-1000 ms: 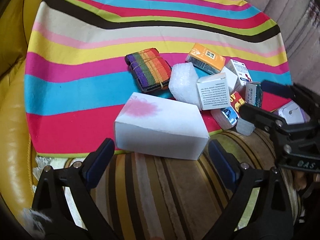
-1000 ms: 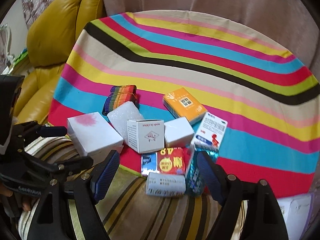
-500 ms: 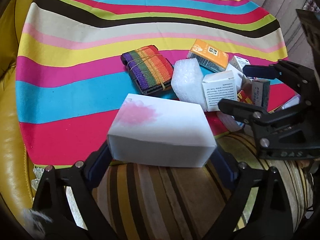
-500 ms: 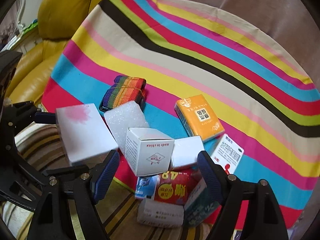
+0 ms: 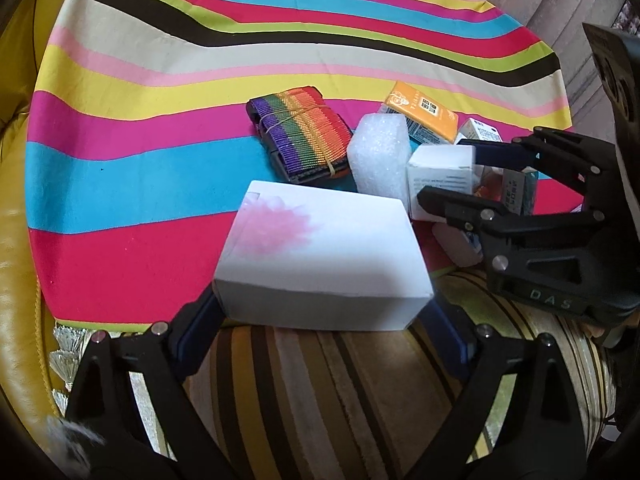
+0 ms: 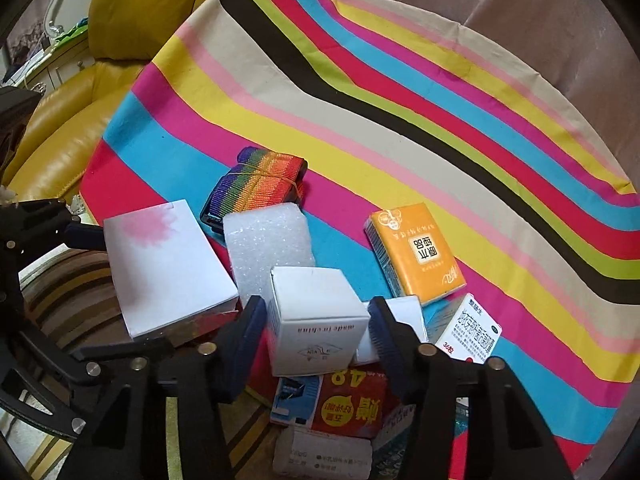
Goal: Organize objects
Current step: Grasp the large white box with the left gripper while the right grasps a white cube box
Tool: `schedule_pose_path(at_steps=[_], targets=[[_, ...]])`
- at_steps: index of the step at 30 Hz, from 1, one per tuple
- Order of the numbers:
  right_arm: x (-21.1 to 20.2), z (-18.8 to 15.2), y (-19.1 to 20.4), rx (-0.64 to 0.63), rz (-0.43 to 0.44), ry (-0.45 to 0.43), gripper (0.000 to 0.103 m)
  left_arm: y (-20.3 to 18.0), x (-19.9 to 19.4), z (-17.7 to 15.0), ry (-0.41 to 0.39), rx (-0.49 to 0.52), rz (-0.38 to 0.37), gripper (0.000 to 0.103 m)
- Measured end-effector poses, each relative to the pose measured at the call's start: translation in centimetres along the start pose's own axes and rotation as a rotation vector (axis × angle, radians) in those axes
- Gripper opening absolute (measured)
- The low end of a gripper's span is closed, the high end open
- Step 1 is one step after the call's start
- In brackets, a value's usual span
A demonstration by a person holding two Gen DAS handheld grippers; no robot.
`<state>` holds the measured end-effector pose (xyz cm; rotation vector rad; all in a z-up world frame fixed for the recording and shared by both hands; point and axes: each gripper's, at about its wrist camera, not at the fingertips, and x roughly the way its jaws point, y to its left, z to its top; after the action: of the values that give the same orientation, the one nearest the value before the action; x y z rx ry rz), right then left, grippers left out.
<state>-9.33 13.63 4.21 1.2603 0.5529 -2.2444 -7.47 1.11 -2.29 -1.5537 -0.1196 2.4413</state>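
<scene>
The left hand-held gripper (image 5: 322, 328) has its two blue pads against the short ends of one large white box with a pink blot (image 5: 324, 256), grasping it; the box sits straight ahead between its fingers at the near edge of the striped cloth (image 5: 160, 92) on the bench. The right hand-held gripper (image 6: 318, 326) straddles one small white cube box printed "made in china" (image 6: 316, 320), its pads close on either side, though I cannot tell whether they press it or merely flank it.

Beyond the right hand-held gripper's left finger stands one white foam block (image 6: 266, 248), touching the cube box, and past that lies one rainbow-striped strap bundle (image 6: 256, 186) tied with a rubber band. Ahead and to the right lies one orange carton (image 6: 416, 254), flat on the cloth, with one white medicine box with red print (image 6: 472, 332) just beside the right finger. Another small white box (image 6: 404, 316) is partly hidden behind that finger. Under the gripper lies one red packet (image 6: 352, 404), overlapping a blue-and-white pack (image 6: 294, 398), with one white oblong box (image 6: 324, 456) nearest the camera. A yellow leather armchair (image 6: 132, 12) rises to the left, beyond the bench.
</scene>
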Motion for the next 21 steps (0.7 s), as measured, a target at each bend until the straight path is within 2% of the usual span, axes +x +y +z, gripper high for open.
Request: schedule_pose_path(at_steps=[9, 14, 21], targets=[[-0.4, -0.3, 1.3, -0.020, 0.049, -0.007, 0.045, -0.1, -0.5, -0.5, -0.026, -0.024, 0.019, 0.093], [-1.0, -0.7, 1.2, 0.028, 0.099, -0.018, 0.043, 0.1, -1.1, -0.7, -0.043, -0.038, 0.023, 0.093], [-2.2, -1.8, 1.5, 0.062, 0.119, -0.027, 0.042, 0.5, -1.8, -1.4, -0.066, -0.067, 0.021, 0.092]])
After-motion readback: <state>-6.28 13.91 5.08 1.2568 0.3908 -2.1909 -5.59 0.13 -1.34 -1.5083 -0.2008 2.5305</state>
